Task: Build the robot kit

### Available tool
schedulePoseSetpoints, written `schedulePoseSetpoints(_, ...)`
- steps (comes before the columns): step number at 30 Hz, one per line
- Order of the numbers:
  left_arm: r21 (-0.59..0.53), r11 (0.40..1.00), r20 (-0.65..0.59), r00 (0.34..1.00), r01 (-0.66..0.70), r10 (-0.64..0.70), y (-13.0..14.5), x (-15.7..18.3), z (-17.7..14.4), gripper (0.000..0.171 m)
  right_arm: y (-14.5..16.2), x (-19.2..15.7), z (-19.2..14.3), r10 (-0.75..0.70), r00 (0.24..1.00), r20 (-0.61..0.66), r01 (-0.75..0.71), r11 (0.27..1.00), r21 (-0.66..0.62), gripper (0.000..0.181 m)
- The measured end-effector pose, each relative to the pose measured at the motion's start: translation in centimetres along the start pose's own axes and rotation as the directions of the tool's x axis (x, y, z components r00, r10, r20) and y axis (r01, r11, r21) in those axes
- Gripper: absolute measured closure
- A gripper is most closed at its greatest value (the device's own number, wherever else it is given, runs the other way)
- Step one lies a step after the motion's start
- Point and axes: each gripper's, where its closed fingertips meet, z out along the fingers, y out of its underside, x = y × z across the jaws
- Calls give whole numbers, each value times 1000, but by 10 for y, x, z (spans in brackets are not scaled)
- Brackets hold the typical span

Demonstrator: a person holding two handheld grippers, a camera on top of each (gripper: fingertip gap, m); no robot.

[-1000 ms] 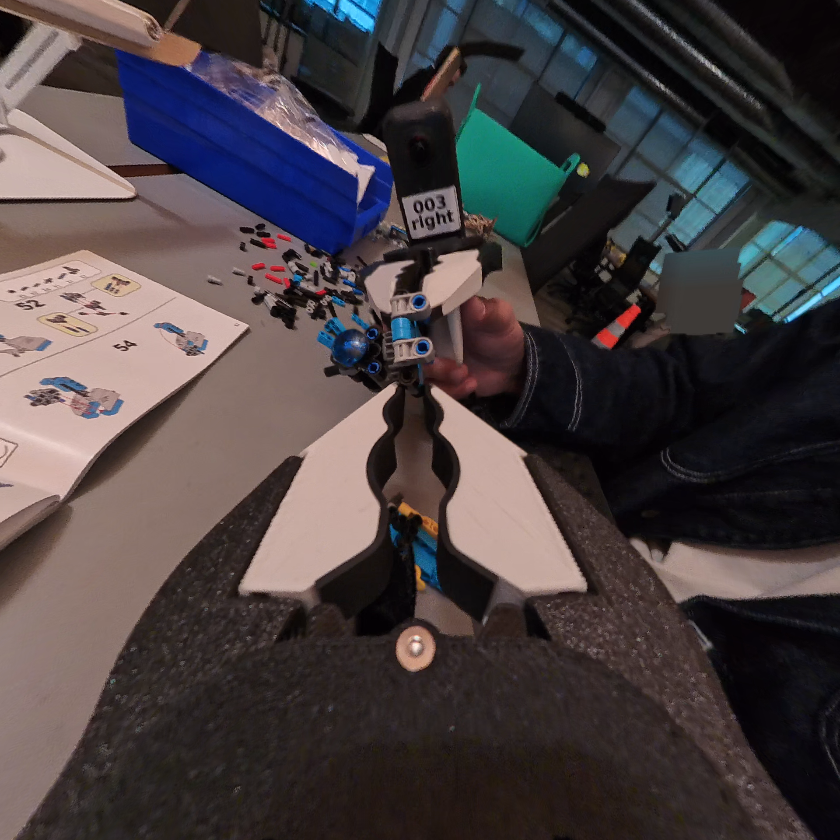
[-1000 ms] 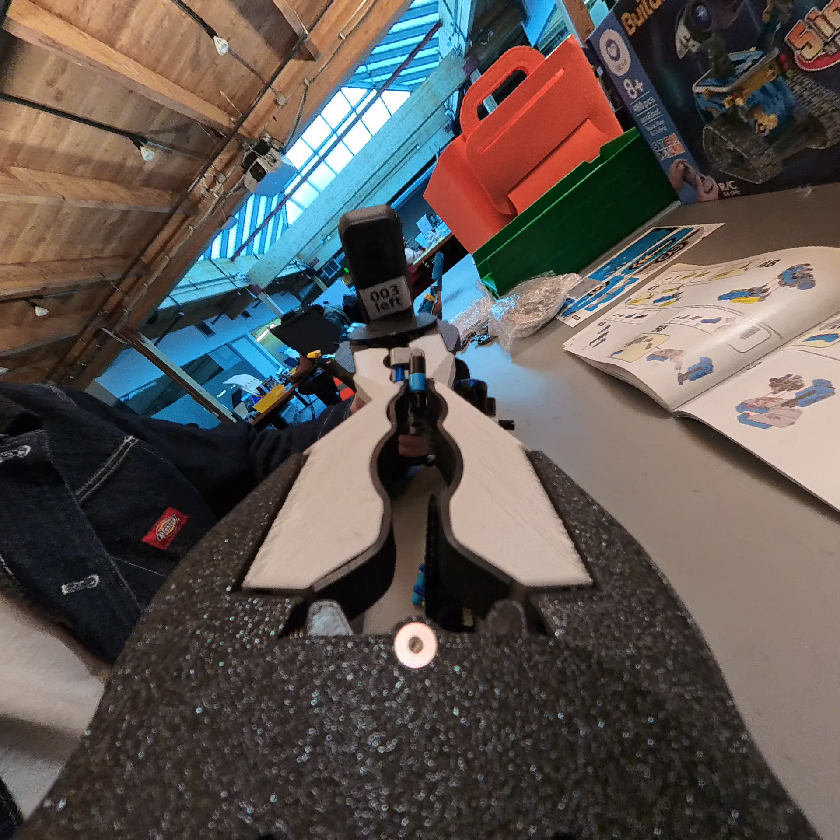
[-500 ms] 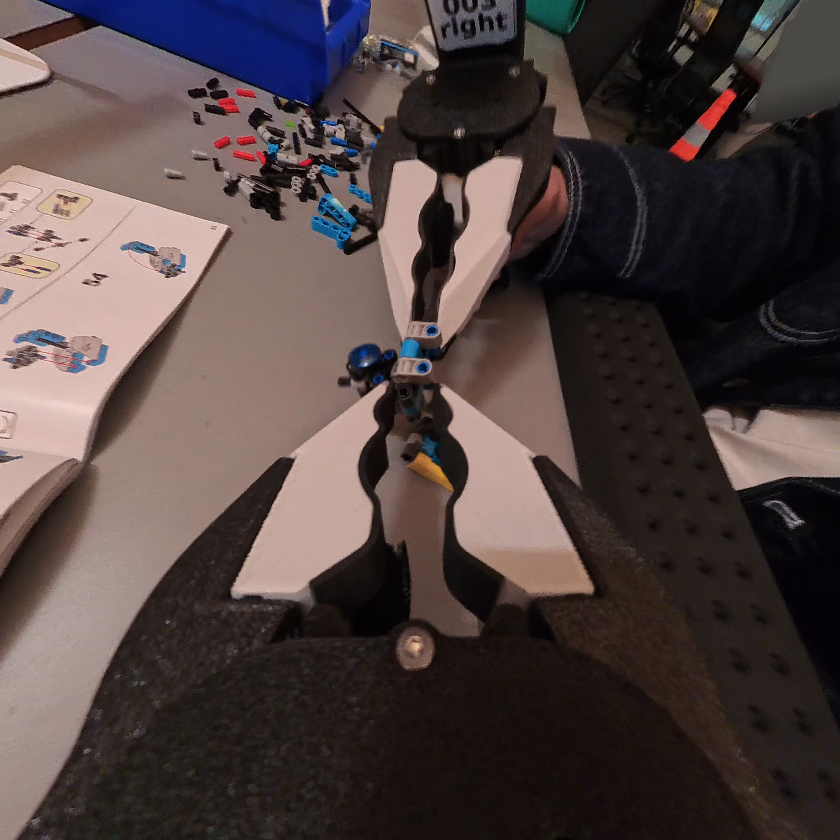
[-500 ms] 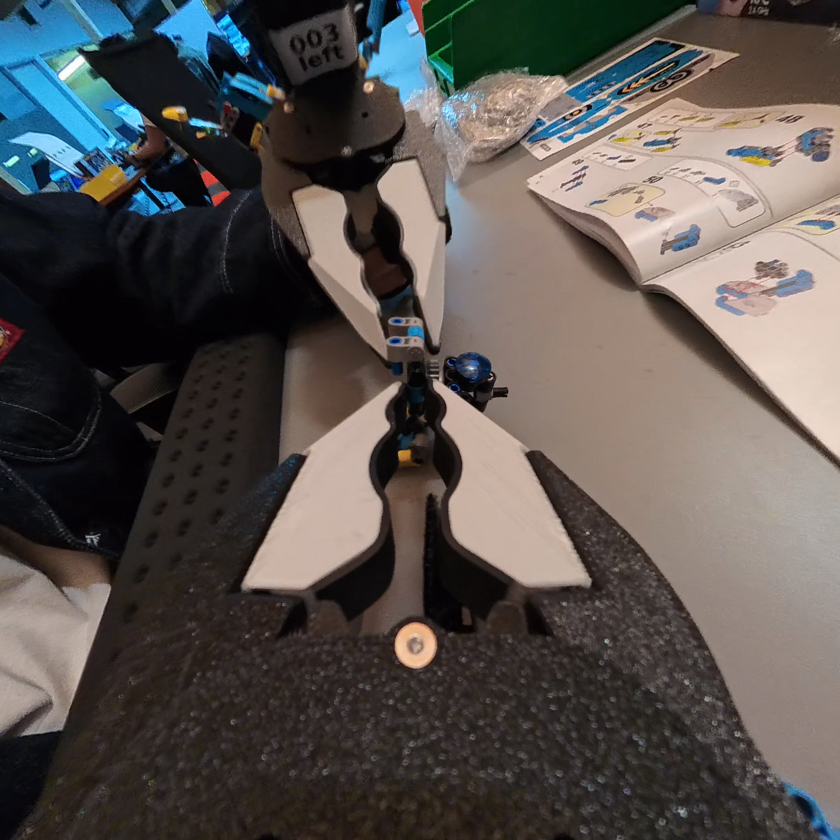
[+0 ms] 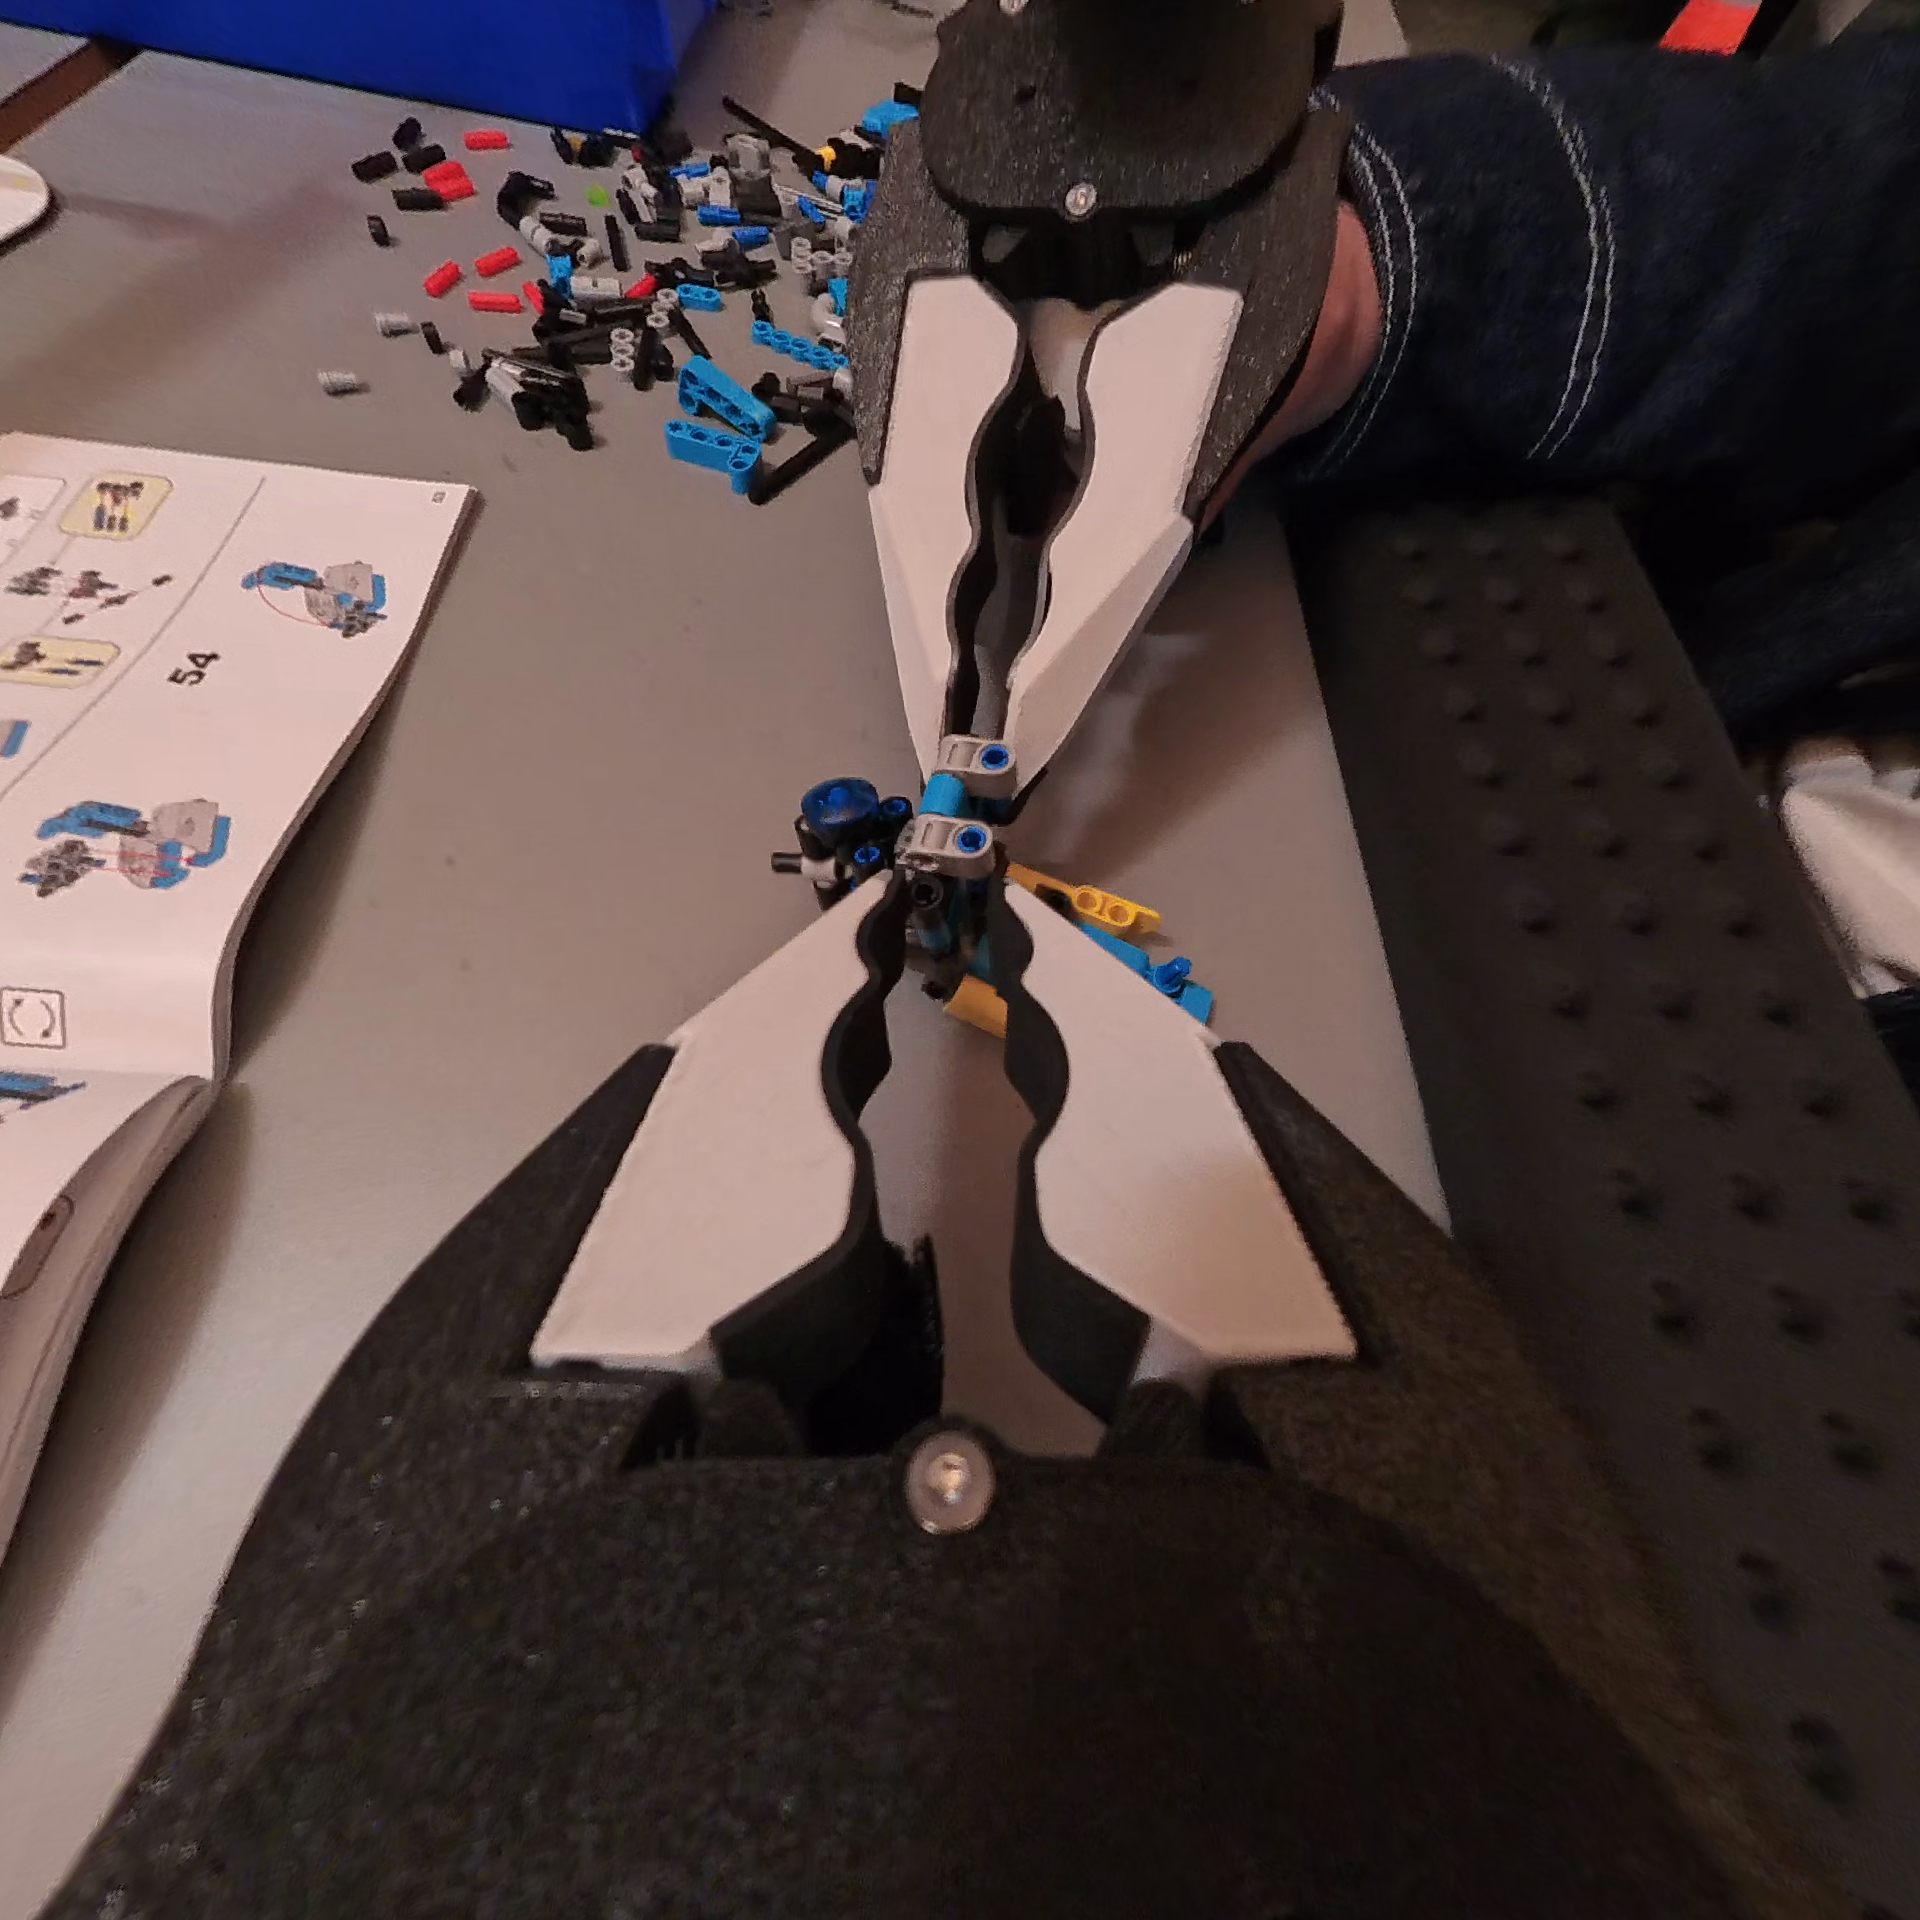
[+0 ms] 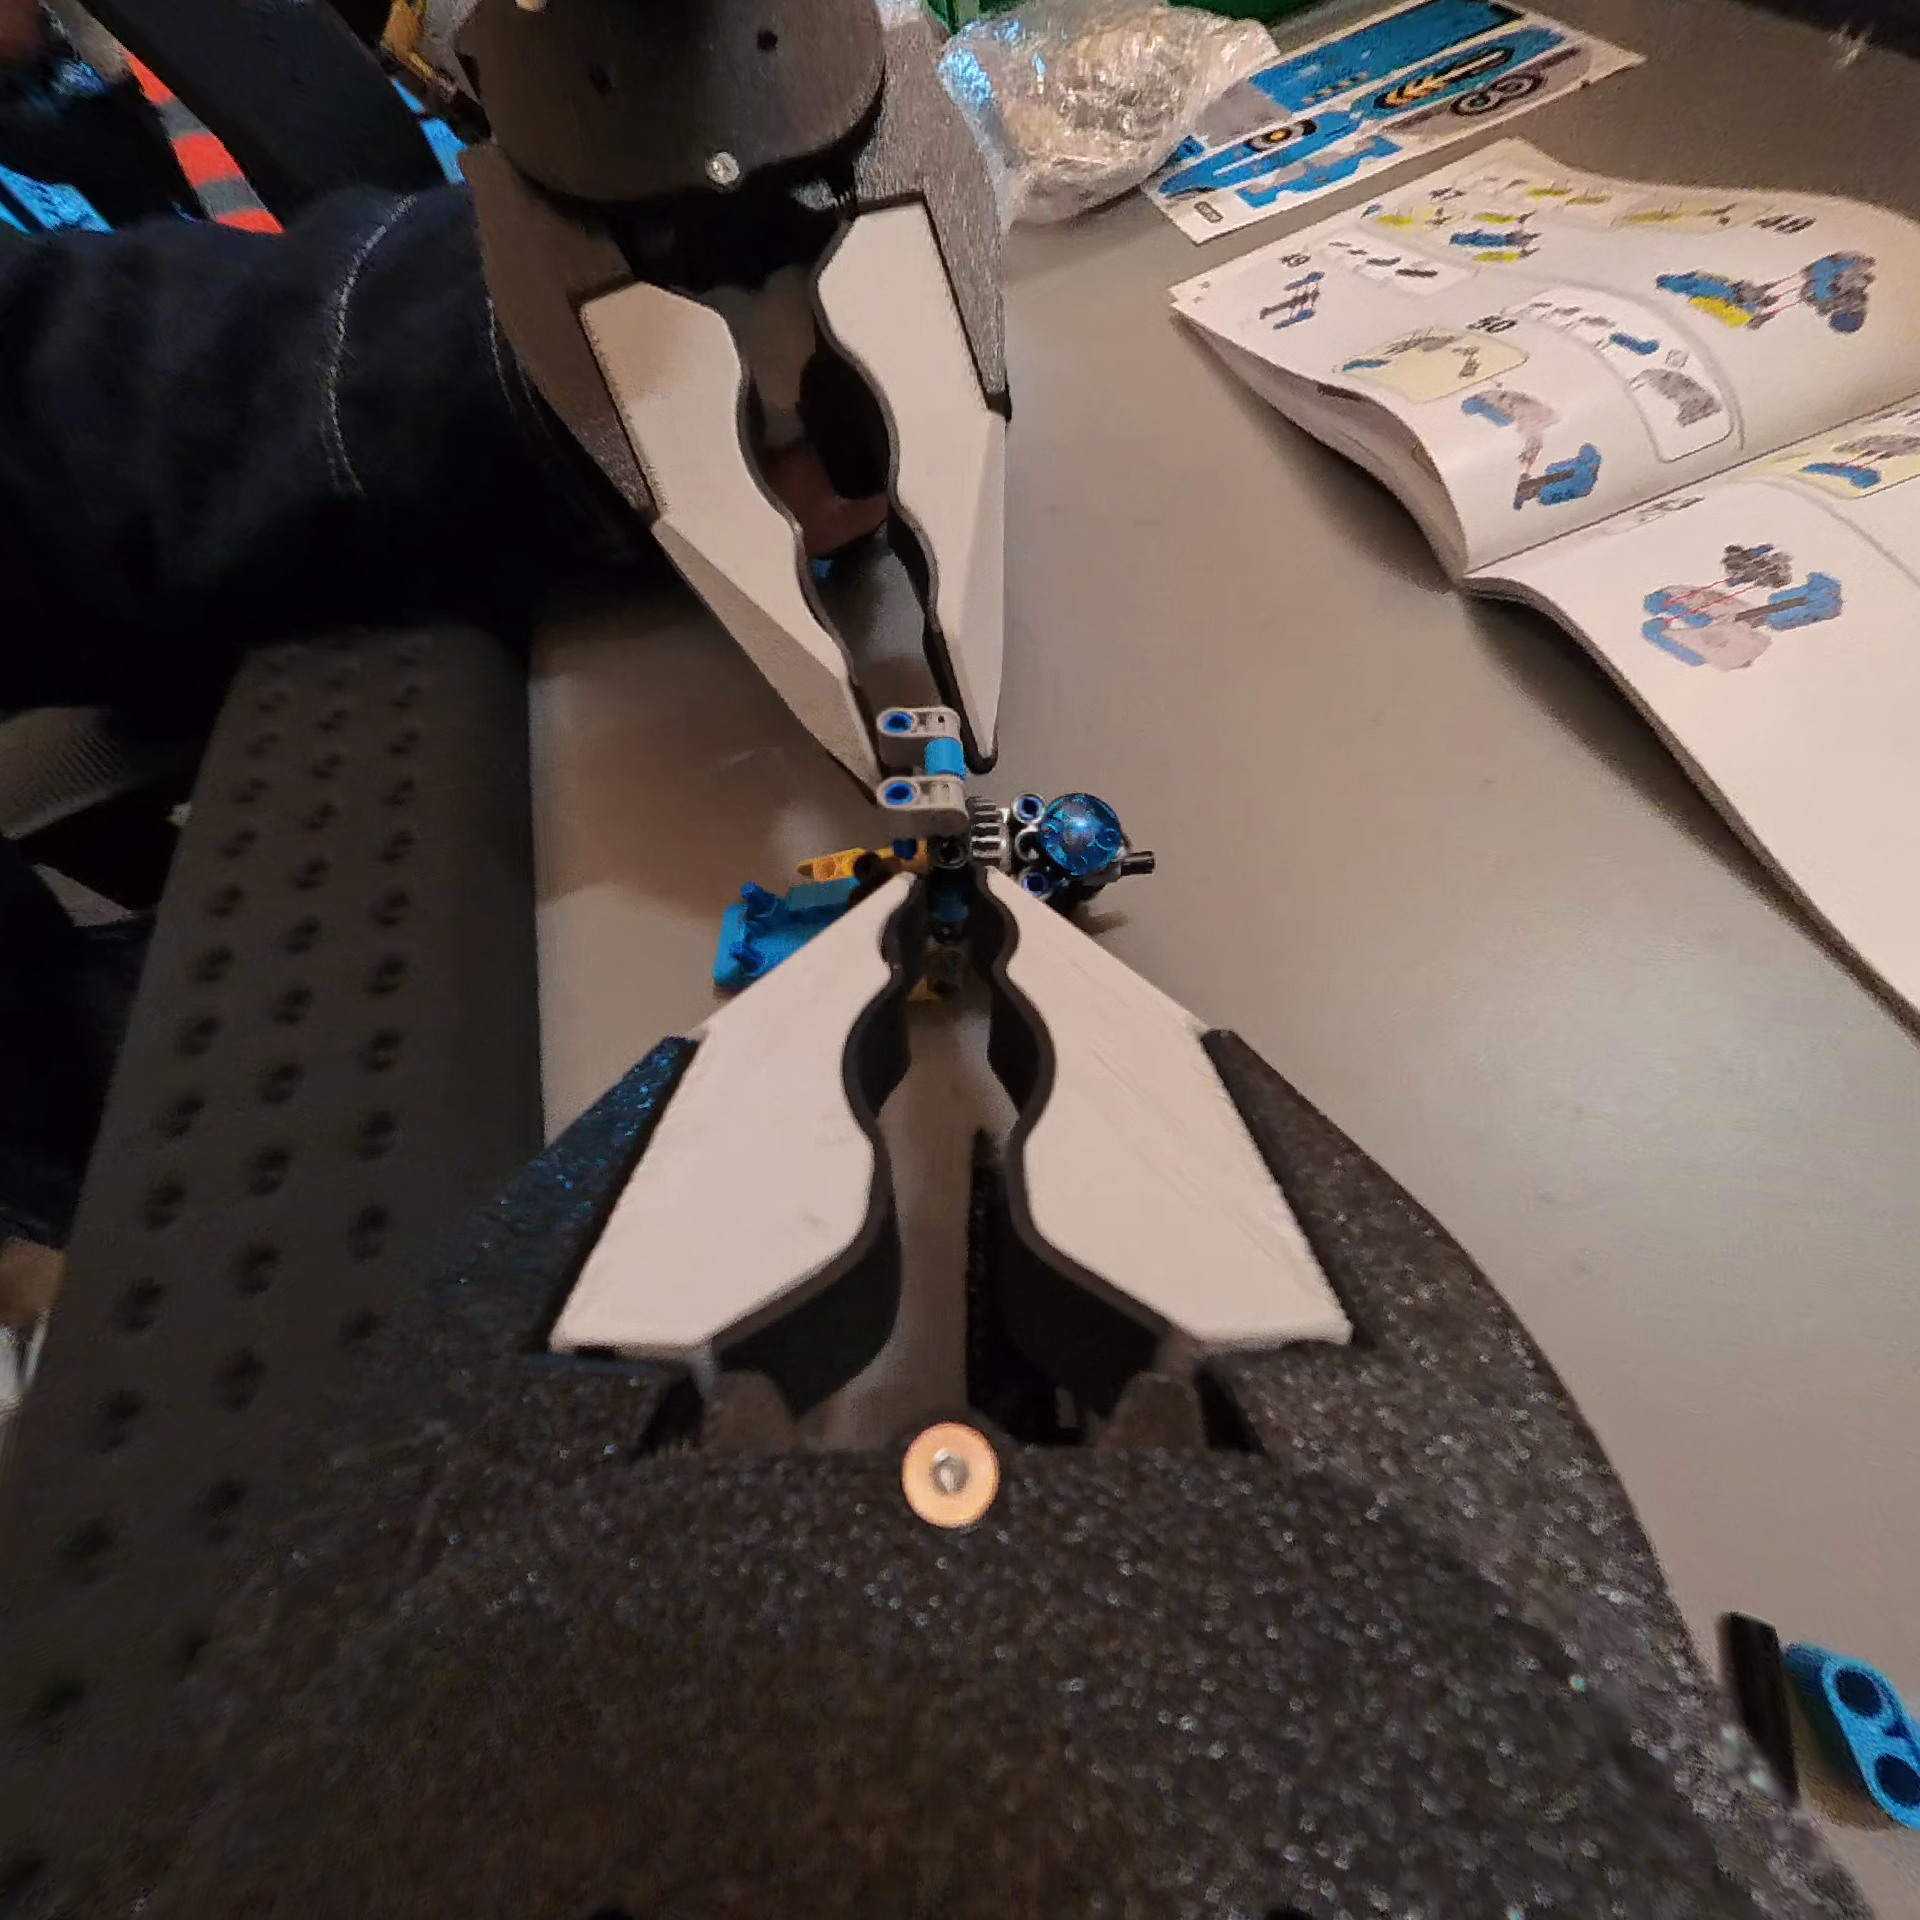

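A small brick assembly (image 5: 940, 831), with two grey connectors, a blue pin and a dark blue dome, is held between both grippers just above the grey table (image 5: 623, 727). My left gripper (image 5: 940, 899) is shut on its near end. My right gripper (image 5: 971, 743) comes in from the top and is shut on the far grey connector. In the right wrist view, my right gripper (image 6: 945, 883) pinches the assembly (image 6: 925, 800) and the left gripper (image 6: 925, 748) meets it from above. Yellow and blue pieces (image 5: 1101, 925) sit by the tips; I cannot tell if they are attached.
A pile of loose small pieces (image 5: 623, 301) lies at the back by a blue bin (image 5: 416, 42). An open instruction booklet (image 5: 208, 675) is on the left. A black perforated mat (image 5: 1610, 935) runs along the table edge. A plastic bag (image 6: 1081, 94) and a sheet (image 6: 1382, 104) lie farther off. Only a small space, under 4 cm, lies between the two pairs of fingers.
Both grippers have come down together from mid-air to just above the table, still shut on the assembly. Both views now look down at the tabletop.
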Motion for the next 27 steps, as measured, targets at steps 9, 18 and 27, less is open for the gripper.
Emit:
schedulePoseSetpoints(9, -17, 998, 35, 998, -54, 54, 1, -2, 2, 156, 3, 2, 0, -58, 997, -53, 57, 998, -29, 174)
schedulePoseSetpoints(18, -14, 1000, -28, 999, 22, -22, 3, 2, 0, 157, 4, -2, 1, -73, 997, -40, 72, 997, -33, 174)
schedulePoseSetpoints(27, -26, 999, -18, 999, -43, 43, 4, 3, 2, 158, 10, -6, -3, -3, 999, 46, 5, 999, -51, 167)
